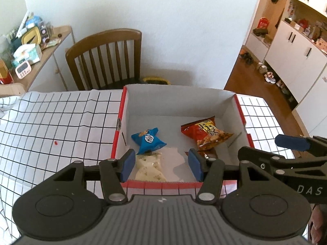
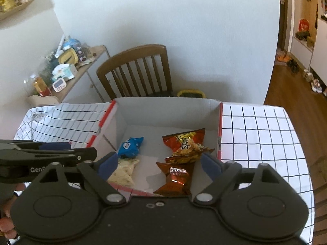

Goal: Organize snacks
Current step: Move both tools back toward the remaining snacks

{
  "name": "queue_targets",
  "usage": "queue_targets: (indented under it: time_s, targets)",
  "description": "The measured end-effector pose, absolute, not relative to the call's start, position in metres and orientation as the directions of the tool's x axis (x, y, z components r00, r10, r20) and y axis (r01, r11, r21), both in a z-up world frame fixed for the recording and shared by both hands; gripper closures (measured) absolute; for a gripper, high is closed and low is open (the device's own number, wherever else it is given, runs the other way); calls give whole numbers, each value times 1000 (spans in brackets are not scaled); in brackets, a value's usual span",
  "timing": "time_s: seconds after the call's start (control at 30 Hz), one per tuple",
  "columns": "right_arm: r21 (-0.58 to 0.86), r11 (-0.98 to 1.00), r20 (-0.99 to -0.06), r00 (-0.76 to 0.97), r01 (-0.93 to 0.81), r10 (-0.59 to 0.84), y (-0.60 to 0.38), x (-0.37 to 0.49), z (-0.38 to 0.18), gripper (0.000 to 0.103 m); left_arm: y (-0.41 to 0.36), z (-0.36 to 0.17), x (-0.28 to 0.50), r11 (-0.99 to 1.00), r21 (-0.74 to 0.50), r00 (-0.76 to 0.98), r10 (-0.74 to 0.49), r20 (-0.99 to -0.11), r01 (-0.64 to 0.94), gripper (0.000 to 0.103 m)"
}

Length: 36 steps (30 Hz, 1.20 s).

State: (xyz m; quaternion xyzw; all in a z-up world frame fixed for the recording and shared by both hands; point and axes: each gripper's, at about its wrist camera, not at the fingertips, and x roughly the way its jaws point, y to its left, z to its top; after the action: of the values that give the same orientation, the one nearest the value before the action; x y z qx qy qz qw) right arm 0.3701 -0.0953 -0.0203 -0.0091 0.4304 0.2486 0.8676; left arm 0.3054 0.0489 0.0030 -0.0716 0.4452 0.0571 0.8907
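Note:
A red-edged cardboard box (image 1: 222,104) (image 2: 163,110) stands open on the checked tablecloth. It holds a blue snack packet (image 1: 148,139) (image 2: 130,146), a pale cream packet (image 1: 150,169) (image 2: 123,172), a red-orange chip bag (image 1: 206,135) (image 2: 187,144) and a brown Oreo packet (image 2: 175,178). My left gripper (image 1: 161,166) is open and empty, above the box's near edge. My right gripper (image 2: 160,166) is open and empty, above the near edge on the right side. Each gripper shows at the edge of the other's view.
The table with the checked cloth (image 1: 61,118) (image 2: 259,134) stretches to both sides of the box. A wooden chair (image 1: 106,59) (image 2: 137,71) stands behind it against the wall. A cluttered side shelf (image 1: 30,42) is at the left; white cabinets (image 1: 296,47) at the right.

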Motion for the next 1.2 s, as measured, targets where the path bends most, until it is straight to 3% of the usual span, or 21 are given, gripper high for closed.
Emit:
queue_targets:
  time_s: [0.23, 0.3, 0.43, 0.83, 1.07, 1.2]
  targets:
    - [213, 858, -719, 519, -467, 462, -104, 339, -4, 12, 47, 18, 274, 984, -98, 635, 19, -772, -148, 44]
    - [218, 852, -708, 524, -475, 474, -106, 330, 0, 12, 46, 20, 265, 985, -101, 645, 13, -764, -140, 38]
    - [227, 847, -691, 534, -480, 488, -111, 312, 5, 3, 44, 22, 246, 988, -99, 662, 2, -750, -115, 37]
    - [273, 817, -663, 516, -508, 542, -119, 263, 7, 1, 42, 17, 197, 990, -109, 677, -21, -736, -88, 33]
    - [299, 807, -653, 508, -509, 562, -125, 240, 1, 0, 42, 14, 169, 988, -128, 689, -30, -724, -91, 20]
    - [314, 806, -661, 494, -501, 565, -127, 228, -7, 0, 43, 8, 156, 982, -164, 673, -60, -737, -91, 20]
